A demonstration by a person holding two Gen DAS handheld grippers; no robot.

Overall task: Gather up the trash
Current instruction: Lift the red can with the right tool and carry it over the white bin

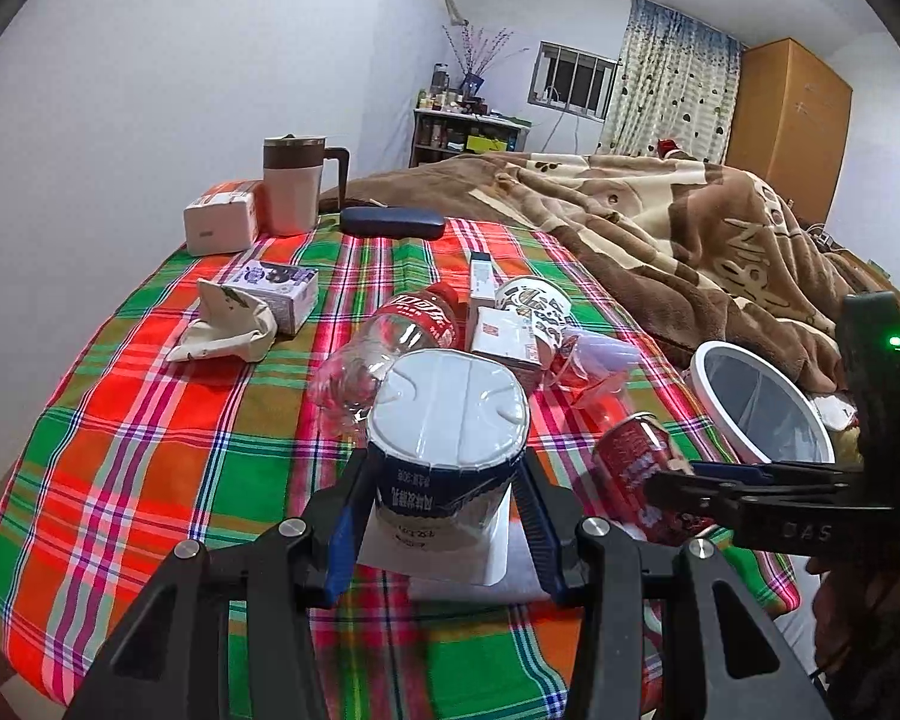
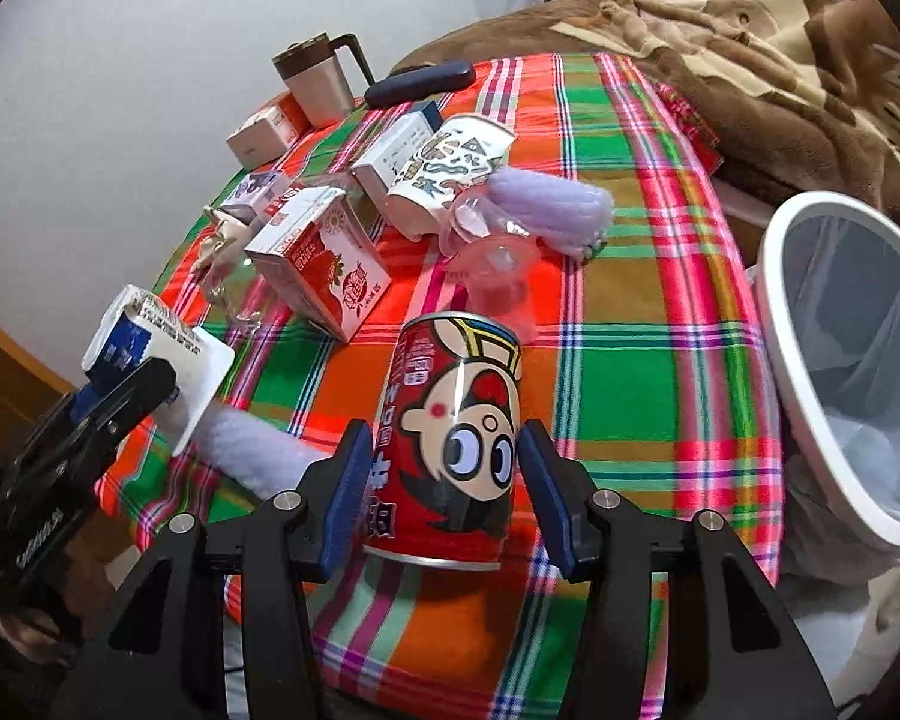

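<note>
My left gripper has its blue-padded fingers pressed against both sides of a white and navy carton, so it is gripping the carton, which sits clear of the plaid cloth on the bed. From the right wrist view I see the same carton at the far left, clamped in that gripper.

My right gripper straddles a red can with a cartoon face. The left pad touches the can, while the right pad looks just off it, so I cannot tell whether the grip is firm. The can's rim reads as above the cloth.

Just to the right stands a white-rimmed bin with a liner, beside the bed edge. Further out on the cloth lie a strawberry milk box, a clear plastic cup, a patterned paper cup and a crushed clear bottle. At the far end stand a lidded mug and a dark case, with a brown blanket heaped alongside.
</note>
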